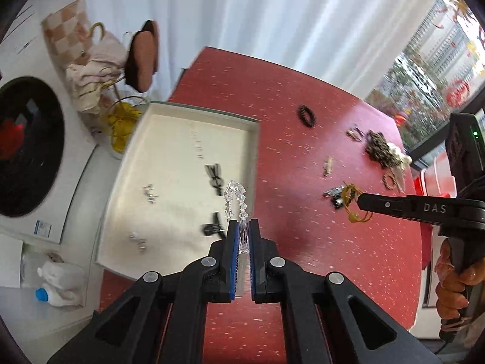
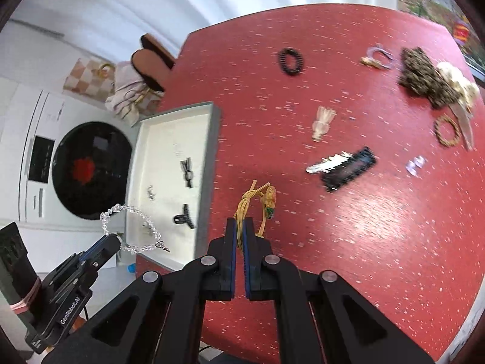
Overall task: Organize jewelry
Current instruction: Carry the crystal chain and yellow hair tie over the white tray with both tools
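Note:
My left gripper (image 1: 242, 223) is shut on a clear crystal bead bracelet (image 1: 235, 195), which loops up from the pads over the right edge of the white jewelry tray (image 1: 169, 139). The same bracelet (image 2: 133, 215) shows in the right wrist view, hanging from the left gripper (image 2: 116, 239) beside the tray (image 2: 209, 163). My right gripper (image 2: 240, 223) is shut on a tan cord bracelet with a coloured bead (image 2: 269, 200), held above the red table. From the left wrist view the right gripper (image 1: 359, 201) holds that cord bracelet (image 1: 351, 194).
The tray holds black hair clips (image 2: 186, 168) and small earrings. On the red table (image 2: 363, 242) lie a black beaded ring (image 2: 290, 61), a black comb clip (image 2: 348, 170), a brown bracelet (image 2: 447, 130), a dark scrunchie pile (image 2: 424, 75). A washing machine (image 2: 88, 170) stands left.

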